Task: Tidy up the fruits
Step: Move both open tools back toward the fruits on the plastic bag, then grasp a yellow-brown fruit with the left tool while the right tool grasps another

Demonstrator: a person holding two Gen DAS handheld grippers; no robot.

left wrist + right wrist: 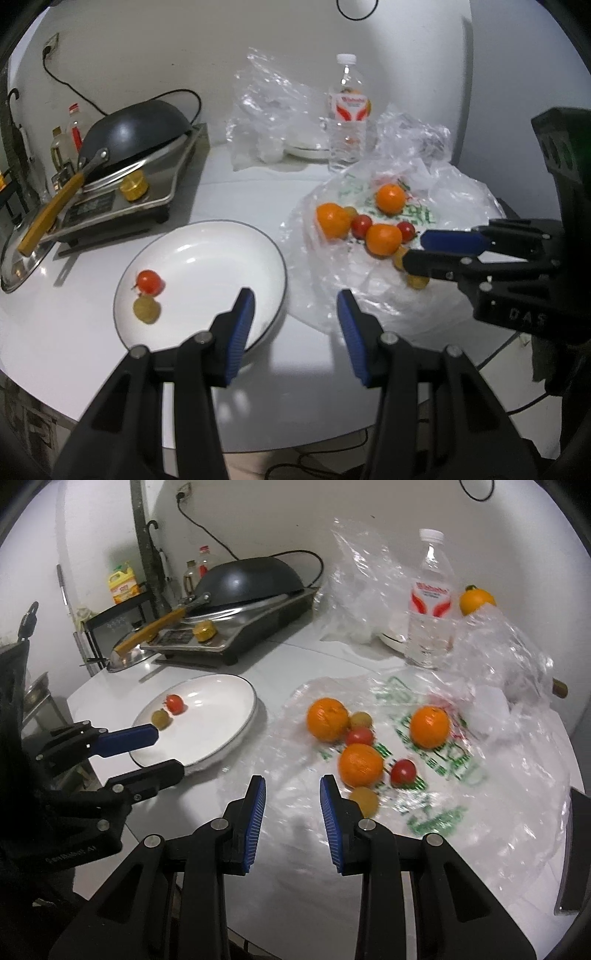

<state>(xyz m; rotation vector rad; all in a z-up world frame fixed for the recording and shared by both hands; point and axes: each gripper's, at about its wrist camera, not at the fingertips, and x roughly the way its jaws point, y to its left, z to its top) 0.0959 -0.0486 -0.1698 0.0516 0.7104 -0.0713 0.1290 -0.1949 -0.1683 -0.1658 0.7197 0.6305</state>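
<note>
A white plate [199, 236] holds a red tomato [149, 282] and a yellow-green fruit [146, 310]. To its right, on a clear plastic bag [443, 775], lie three oranges [328, 719] [429, 726] [361, 765], two red tomatoes [360, 736] [403, 771] and small yellowish fruits [364, 801]. My left gripper [295, 295] hovers open over the plate's near right rim, empty. My right gripper [291, 779] hangs over the bag's near left part, left of the fruits, its jaws a little apart with nothing between them.
An induction cooker [122, 199] with an overturned wok [136, 125] stands at the back left. A water bottle [430, 602], crumpled clear bags [266, 107] and another orange [476, 600] stand at the back. The table's rounded front edge runs just below both grippers.
</note>
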